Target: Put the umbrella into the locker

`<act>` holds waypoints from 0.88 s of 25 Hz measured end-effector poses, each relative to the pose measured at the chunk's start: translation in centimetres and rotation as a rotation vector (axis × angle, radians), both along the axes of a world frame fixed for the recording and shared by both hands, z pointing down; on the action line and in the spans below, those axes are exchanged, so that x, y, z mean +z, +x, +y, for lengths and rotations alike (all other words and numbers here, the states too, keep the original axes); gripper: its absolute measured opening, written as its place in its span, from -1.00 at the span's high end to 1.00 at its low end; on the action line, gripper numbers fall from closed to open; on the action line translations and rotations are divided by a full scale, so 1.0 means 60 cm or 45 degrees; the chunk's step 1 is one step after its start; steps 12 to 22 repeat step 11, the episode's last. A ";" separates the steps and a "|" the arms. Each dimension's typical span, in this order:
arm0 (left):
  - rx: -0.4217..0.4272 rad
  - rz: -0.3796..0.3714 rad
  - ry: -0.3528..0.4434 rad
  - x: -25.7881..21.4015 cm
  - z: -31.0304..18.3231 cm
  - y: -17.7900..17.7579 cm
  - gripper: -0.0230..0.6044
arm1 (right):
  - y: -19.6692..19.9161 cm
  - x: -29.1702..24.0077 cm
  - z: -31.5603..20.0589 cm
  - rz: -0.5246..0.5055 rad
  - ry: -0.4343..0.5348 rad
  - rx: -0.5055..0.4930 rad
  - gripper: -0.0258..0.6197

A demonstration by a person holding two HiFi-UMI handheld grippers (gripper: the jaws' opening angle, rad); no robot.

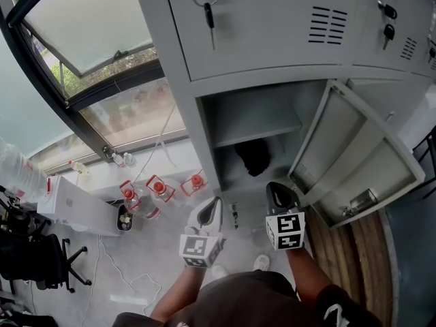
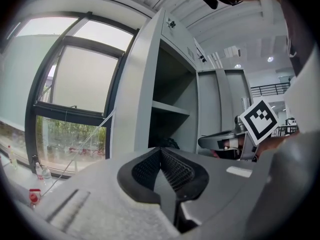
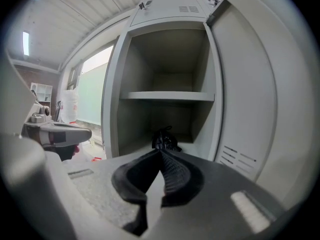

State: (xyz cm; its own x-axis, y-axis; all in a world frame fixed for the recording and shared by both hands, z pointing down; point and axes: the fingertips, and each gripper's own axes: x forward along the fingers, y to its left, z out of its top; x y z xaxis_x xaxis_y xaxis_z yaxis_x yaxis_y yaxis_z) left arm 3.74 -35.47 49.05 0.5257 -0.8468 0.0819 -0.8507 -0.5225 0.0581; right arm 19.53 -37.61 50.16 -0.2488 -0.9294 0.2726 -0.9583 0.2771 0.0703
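A black folded umbrella point(image 1: 253, 157) lies in the lower compartment of the open grey locker point(image 1: 204, 114), under its shelf point(image 1: 253, 127). It also shows as a dark bundle in the right gripper view point(image 3: 164, 140) and in the left gripper view point(image 2: 168, 143). My left gripper point(image 1: 214, 205) and right gripper point(image 1: 278, 191) hover side by side in front of the opening, short of the umbrella. Both are shut with nothing between the pads, as each gripper's own view shows: left gripper point(image 2: 161, 151), right gripper point(image 3: 160, 153). The locker door point(image 1: 354, 155) stands swung open to the right.
Several red-capped bottles point(image 1: 158, 189) stand on the floor left of the locker, beside a white box point(image 1: 75, 206). An office chair point(image 1: 37, 257) sits at the lower left under a large window point(image 1: 88, 26). Keys point(image 1: 208, 5) hang in the upper locker door. Wooden boards point(image 1: 354, 244) lie below the open door.
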 end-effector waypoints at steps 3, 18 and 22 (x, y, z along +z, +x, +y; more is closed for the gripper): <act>0.003 -0.007 0.003 0.001 0.000 0.001 0.91 | 0.003 -0.001 0.001 -0.003 0.004 0.011 0.91; 0.001 -0.015 -0.001 0.006 0.005 -0.001 0.91 | -0.004 -0.002 0.010 0.002 0.005 0.005 0.91; 0.001 -0.015 -0.001 0.006 0.005 -0.001 0.91 | -0.004 -0.002 0.010 0.002 0.005 0.005 0.91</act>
